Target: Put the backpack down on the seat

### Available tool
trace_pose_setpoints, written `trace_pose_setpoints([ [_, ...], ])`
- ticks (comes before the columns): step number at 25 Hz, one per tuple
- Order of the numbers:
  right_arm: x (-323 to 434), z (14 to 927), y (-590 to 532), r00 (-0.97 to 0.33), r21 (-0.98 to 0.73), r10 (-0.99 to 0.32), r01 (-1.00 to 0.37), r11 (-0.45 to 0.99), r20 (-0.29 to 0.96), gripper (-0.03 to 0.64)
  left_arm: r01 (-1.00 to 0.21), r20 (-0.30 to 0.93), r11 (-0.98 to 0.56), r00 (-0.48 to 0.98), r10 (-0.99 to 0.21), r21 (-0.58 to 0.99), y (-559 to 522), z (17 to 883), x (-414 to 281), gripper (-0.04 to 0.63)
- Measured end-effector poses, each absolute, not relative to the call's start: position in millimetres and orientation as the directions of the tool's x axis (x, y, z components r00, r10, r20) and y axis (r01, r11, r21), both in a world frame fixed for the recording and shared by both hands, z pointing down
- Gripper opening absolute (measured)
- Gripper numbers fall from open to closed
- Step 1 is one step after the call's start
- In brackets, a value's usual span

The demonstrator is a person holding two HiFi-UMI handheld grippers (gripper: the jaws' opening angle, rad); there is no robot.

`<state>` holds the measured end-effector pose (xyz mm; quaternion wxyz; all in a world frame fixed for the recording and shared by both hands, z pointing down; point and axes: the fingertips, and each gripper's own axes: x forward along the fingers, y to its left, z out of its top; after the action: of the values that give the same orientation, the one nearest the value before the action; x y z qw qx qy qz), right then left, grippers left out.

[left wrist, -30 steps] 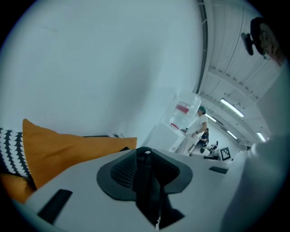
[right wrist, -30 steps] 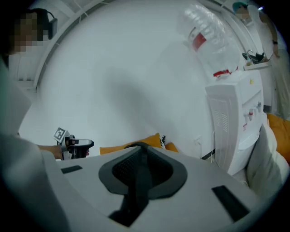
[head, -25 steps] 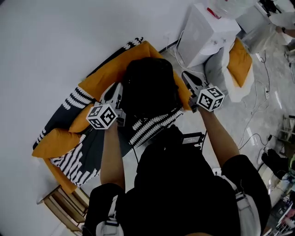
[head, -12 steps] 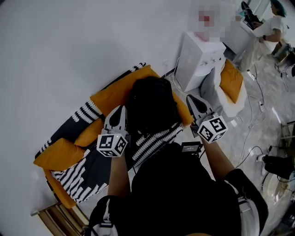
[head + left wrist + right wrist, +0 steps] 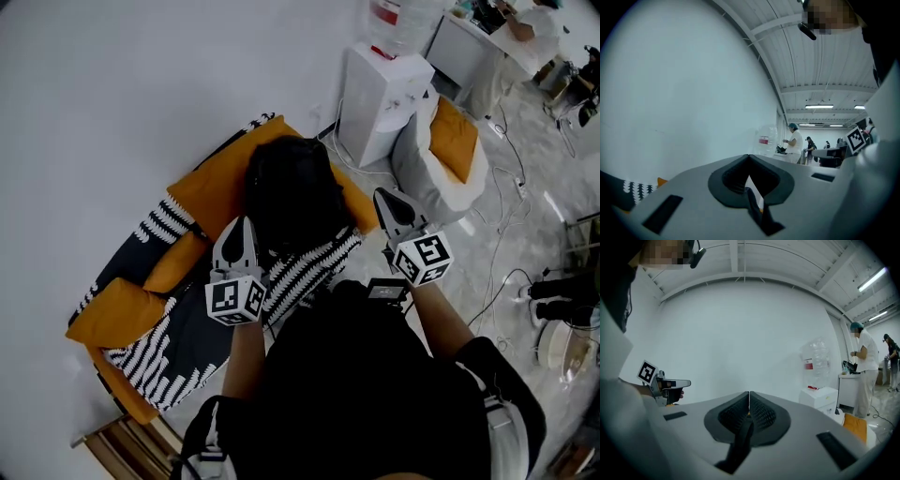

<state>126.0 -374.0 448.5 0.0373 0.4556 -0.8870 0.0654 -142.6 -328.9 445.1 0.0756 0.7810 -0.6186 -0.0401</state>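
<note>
— While the backpack (image 5: 291,192) is being viewed from above, where on the seat (image 5: 217,187) is it being carried?

— It is being borne by the seat's orange cushions, towards the seat's back, with its lower end lying against the striped blanket (image 5: 314,267) at the seat's front.

— How is the left gripper (image 5: 246,225) being held?

— Its jaws are being pressed together. It is being held over the seat's front, just beside the backpack. Whether the two are touching cannot be told from above.

— And the right gripper (image 5: 382,197)?

— Its jaws are likewise being pressed together. It is being held off the seat's right end, near the backpack's other side, and is being pointed towards the wall (image 5: 112,84) behind the seat.

— What else is being shown by the seat?

— A white dispenser (image 5: 375,98) is being shown just beside the seat's right end, against that same wall.
</note>
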Motion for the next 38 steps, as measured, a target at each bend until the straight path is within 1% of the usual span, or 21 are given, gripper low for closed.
trace_pose_setpoints([
  [4,147,447,-363,-0.581,-0.103,-0.807,-0.814,0.572,0.104,0.032,-0.949,0.024,-0.277,0.284,-0.959,0.153,-318,434,-117,0.015],
  [9,171,451,-339,-0.558,-0.012,-0.825,-0.829,0.559,0.094,0.032,-0.947,0.045,-0.295,0.302,-0.952,0.124,-296,428,-87,0.015],
  [14,198,451,-303,-0.612,-0.037,-0.785,-0.791,0.611,0.096,0.032,-0.956,0.064,-0.272,0.280,-0.958,0.104,-266,427,-53,0.015],
  [19,243,465,-262,-0.628,-0.075,-0.772,-0.778,0.624,0.101,0.032,-0.953,0.088,-0.282,0.292,-0.952,0.112,-223,434,-12,0.015],
  [25,281,461,-223,-0.617,-0.113,-0.786,-0.785,0.610,0.044,0.032,-0.944,0.087,-0.310,0.320,-0.943,0.114,-169,436,34,0.015],
  [28,291,473,-199,-0.640,-0.131,-0.765,-0.766,0.630,0.066,0.032,-0.960,0.069,-0.263,0.270,-0.960,0.093,-136,434,46,0.015],
  [31,294,487,-179,-0.650,-0.152,-0.755,-0.757,0.635,0.088,0.032,-0.979,0.056,-0.191,0.195,-0.979,0.073,-106,435,43,0.015],
  [35,282,499,-157,-0.655,-0.189,-0.749,-0.752,0.631,0.102,0.032,-0.991,0.122,-0.119,0.125,-0.985,0.060,-72,456,27,0.015],
  [38,276,506,-142,-0.664,-0.213,-0.739,-0.743,0.634,0.116,0.032,-0.994,0.181,-0.092,0.101,-0.978,0.055,-55,476,19,0.015],
])
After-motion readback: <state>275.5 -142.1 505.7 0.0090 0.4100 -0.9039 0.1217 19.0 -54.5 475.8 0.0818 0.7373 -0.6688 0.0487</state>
